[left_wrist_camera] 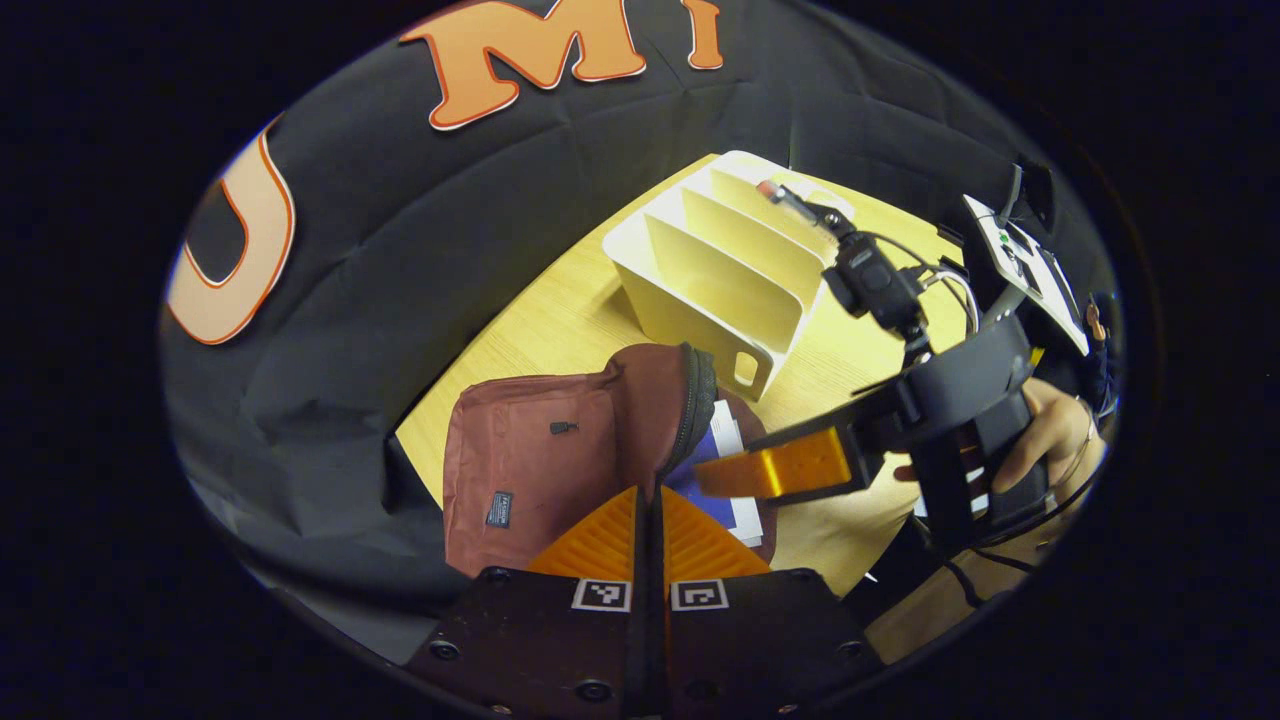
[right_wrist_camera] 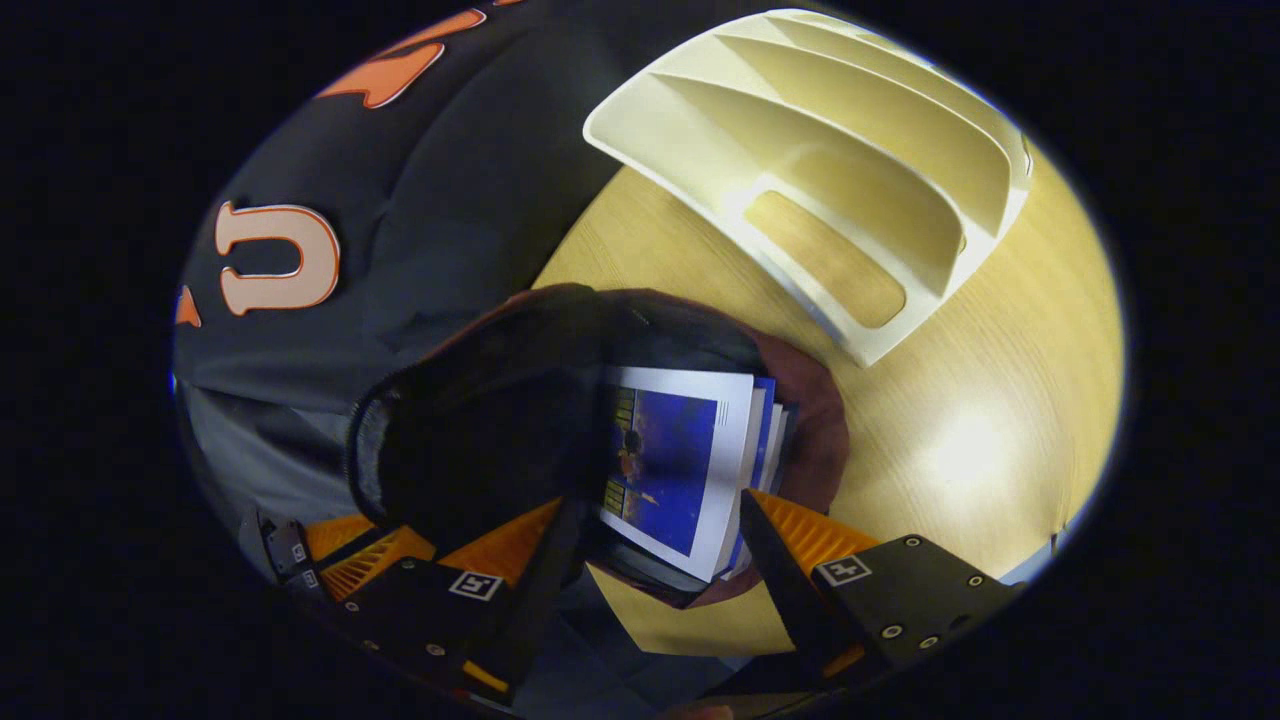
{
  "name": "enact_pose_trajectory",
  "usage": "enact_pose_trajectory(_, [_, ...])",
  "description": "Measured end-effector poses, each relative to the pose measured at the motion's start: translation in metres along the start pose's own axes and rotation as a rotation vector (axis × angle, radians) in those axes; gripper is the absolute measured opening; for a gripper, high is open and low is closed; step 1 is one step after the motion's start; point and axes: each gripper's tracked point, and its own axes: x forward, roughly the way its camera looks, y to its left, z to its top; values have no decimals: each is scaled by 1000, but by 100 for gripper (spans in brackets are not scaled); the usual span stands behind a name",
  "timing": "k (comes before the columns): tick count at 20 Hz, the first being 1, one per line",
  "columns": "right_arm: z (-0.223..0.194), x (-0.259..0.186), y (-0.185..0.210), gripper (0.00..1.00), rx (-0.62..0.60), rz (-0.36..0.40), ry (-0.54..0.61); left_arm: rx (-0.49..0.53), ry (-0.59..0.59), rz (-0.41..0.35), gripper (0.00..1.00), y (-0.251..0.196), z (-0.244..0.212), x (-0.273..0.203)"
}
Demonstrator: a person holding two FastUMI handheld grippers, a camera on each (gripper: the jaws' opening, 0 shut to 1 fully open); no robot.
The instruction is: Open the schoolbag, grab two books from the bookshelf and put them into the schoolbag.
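The schoolbag (left_wrist_camera: 540, 450) was maroon with a dark zip and a small dark label at its seven o'clock. The books (right_wrist_camera: 680, 470) had blue covers with white edges. The bookshelf (right_wrist_camera: 830, 170) was cream, and the table (right_wrist_camera: 1000, 420) was pale yellow wood grain.

The left hand-held gripper (left_wrist_camera: 650, 500) has its two fingers pressed together, no gap between them. The right hand-held gripper (right_wrist_camera: 650, 520) is spread wide, fingers well apart. A hand (left_wrist_camera: 1045, 440) grips the right one's handle at the right.
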Motion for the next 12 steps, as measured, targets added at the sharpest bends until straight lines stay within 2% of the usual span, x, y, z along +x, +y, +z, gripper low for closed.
enact_pose_trajectory(4, [10, -30, -22, 98, -22, -16, -1, -93, 25, -21, 1, -7, -14, 12])
enact_pose_trajectory(7, [27, -57, -48, 98, -28, -44, -24, -199, 37, -87, 1, -28, -22, 21])
enact_pose_trajectory(9, [36, -78, -65, 97, -46, -59, -24, -243, 52, -116, 8, -43, -27, 27])
enact_pose_trajectory(12, [52, -104, -92, 98, -89, -86, -9, -298, 86, -78, 74, -63, -30, 41])
